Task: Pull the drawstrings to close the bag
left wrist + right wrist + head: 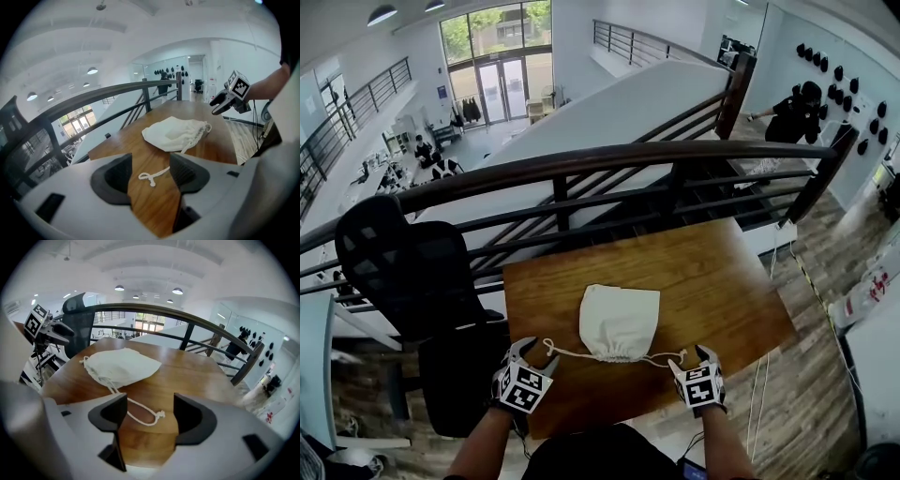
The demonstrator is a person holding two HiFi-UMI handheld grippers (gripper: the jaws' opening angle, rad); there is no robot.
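A white cloth drawstring bag (pixel 619 319) lies flat on the wooden table (pixel 727 281), its gathered mouth toward me. One cord runs out of the mouth to each side and lies slack on the wood. My left gripper (pixel 535 354) is open; the left cord's knotted end (pixel 151 177) lies on the table between its jaws, untouched. My right gripper (pixel 691 360) is also open, over the right cord's knotted end (pixel 158 415), which rests loose on the table. The bag (pixel 174 134) (pixel 123 363) sits just beyond each cord, with the opposite gripper (pixel 221 102) (pixel 57 332) behind it.
A black mesh office chair (pixel 403 267) stands left of the table. A dark metal railing (pixel 609 159) runs along the table's far edge, with a drop to a lower floor behind it. The table's near edge lies right by my grippers.
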